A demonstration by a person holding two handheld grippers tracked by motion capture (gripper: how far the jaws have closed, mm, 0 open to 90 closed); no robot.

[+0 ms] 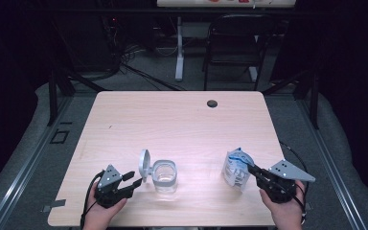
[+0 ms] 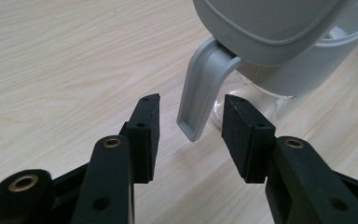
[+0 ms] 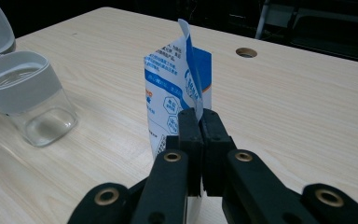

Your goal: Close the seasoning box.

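Observation:
A clear jar (image 1: 165, 175) with a grey rim stands near the table's front, its hinged lid (image 1: 144, 162) flipped up on the left side. My left gripper (image 1: 134, 179) is open just left of it; in the left gripper view the lid's grey latch tab (image 2: 201, 95) hangs between the pads (image 2: 144, 133) without touching them. A blue and white pouch (image 1: 237, 168) stands upright at the front right. My right gripper (image 1: 252, 169) is shut on the pouch's near edge (image 3: 192, 88), pinching the thin film between its pads.
The wooden table (image 1: 172, 120) has a round cable hole (image 1: 212, 103) near its far edge. A black folding chair (image 1: 235, 43) and a white table leg (image 1: 179, 48) stand beyond it. Dark floor rails run along both sides.

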